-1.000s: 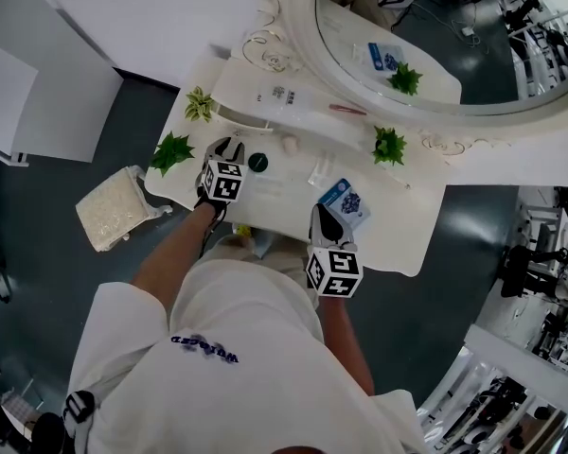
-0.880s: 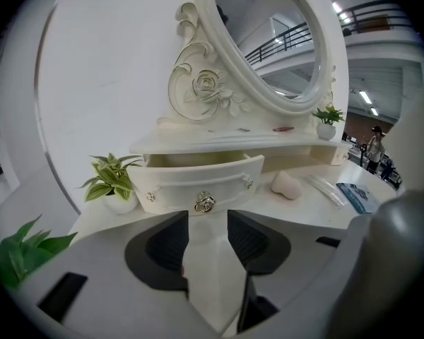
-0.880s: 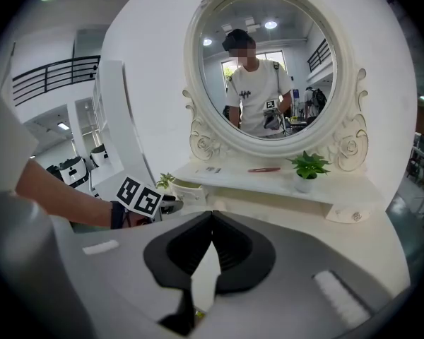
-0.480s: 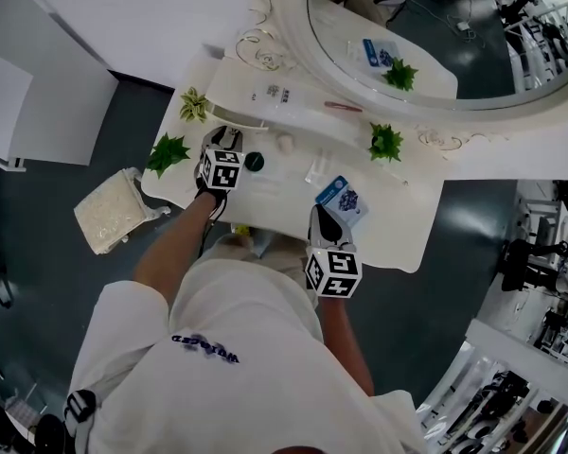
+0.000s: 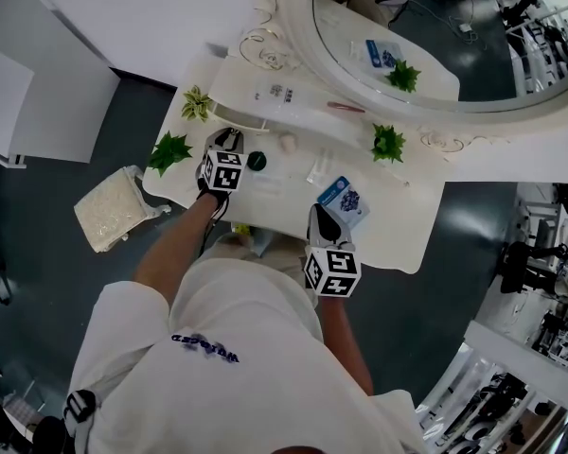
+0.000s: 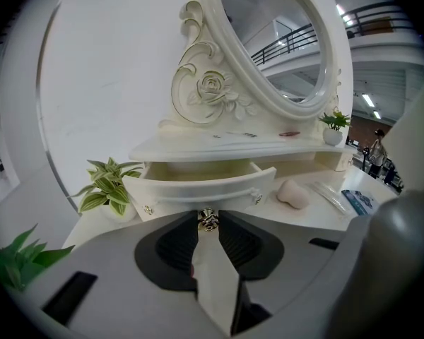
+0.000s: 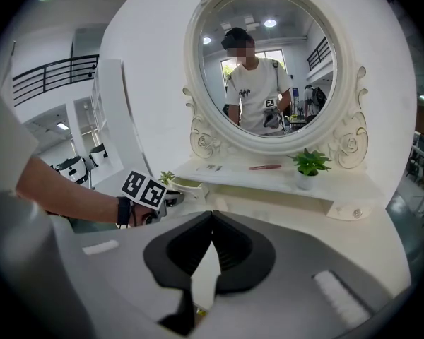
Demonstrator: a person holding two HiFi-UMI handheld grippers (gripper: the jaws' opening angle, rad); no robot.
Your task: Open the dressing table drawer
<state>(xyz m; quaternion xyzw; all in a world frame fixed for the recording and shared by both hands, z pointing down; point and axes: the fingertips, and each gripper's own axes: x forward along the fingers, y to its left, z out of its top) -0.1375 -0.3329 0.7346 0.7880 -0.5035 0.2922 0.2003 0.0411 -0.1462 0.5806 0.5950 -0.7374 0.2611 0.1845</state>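
Note:
The small drawer (image 6: 198, 188) under the dressing table's left shelf stands partly pulled out, its inside empty. Its little brass knob (image 6: 208, 221) sits between the tips of my left gripper (image 6: 208, 224), whose jaws have just been closing and now touch the knob on both sides. From the head view the left gripper (image 5: 227, 144) reaches to the drawer (image 5: 235, 114) at the table's left. My right gripper (image 5: 320, 218) hangs over the table's front edge, shut and empty; its tips (image 7: 210, 221) meet with nothing between them.
An oval mirror (image 5: 435, 36) rises behind the shelf. On the tabletop (image 5: 398, 239) are three small plants (image 5: 170, 149) (image 5: 198, 103) (image 5: 388, 143), a dark round lid (image 5: 257, 160), a pale sponge (image 5: 288, 144) and a blue packet (image 5: 346, 200). A cushioned stool (image 5: 114, 211) stands at the left.
The left gripper has edged slightly toward the drawer. The right gripper has kept still.

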